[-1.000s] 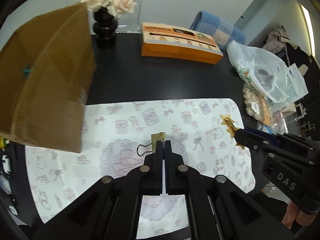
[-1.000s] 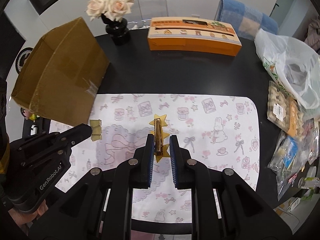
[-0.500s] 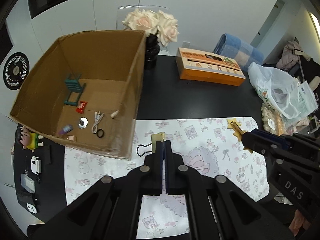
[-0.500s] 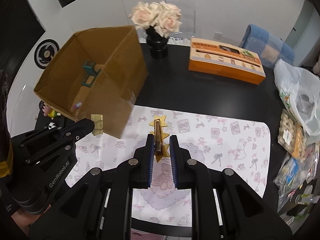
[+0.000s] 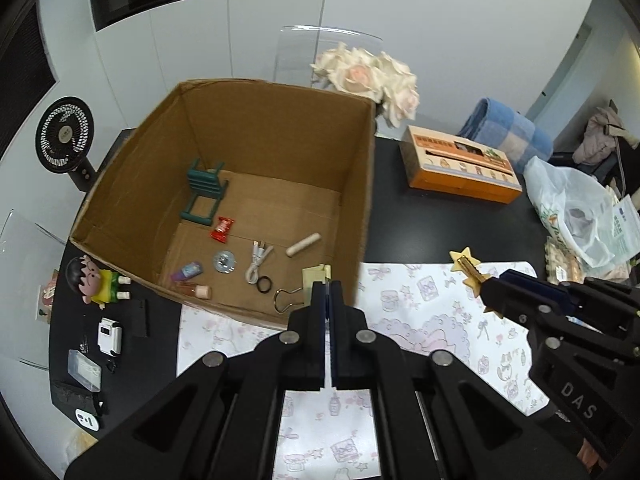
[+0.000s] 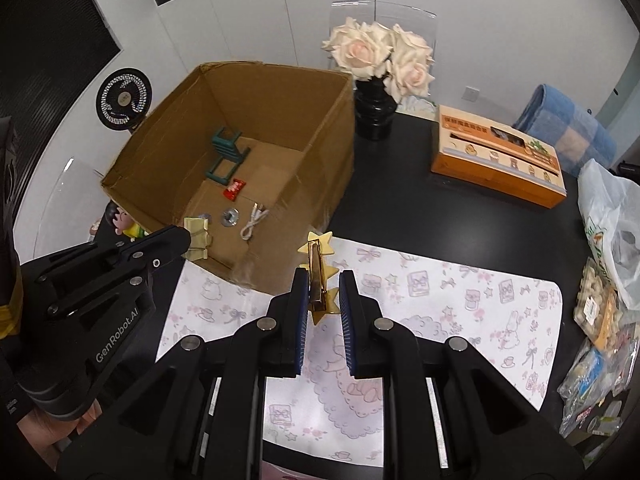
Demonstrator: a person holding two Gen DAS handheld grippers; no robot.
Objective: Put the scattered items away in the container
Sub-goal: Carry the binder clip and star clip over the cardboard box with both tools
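Observation:
An open cardboard box [image 5: 362, 184] stands at the left of the table, also seen in the right wrist view as the box [image 6: 320, 152]. Inside lie a green toy chair [image 5: 204, 192], a red candy [image 5: 222, 229], a white cable [image 5: 258, 266] and other small items. My left gripper [image 5: 330, 286] is shut on a yellow binder clip [image 5: 315, 276], held above the box's near right corner. My right gripper [image 6: 323, 292] is shut on a gold star hair clip [image 6: 318, 276], in the air over the patterned mat [image 6: 460, 304] just right of the box.
A black vase of pale roses [image 6: 376, 116] stands behind the box. An orange carton [image 5: 460, 164], a blue towel [image 5: 504, 132] and plastic bags [image 5: 576, 208] lie to the right. A fan [image 5: 64, 136], a figurine [image 5: 94, 280] and small gadgets sit left of the box.
Both grippers have risen and swung left toward the box with their clips still held. The box's inside has come into view, and the binder clip now hangs over its near corner.

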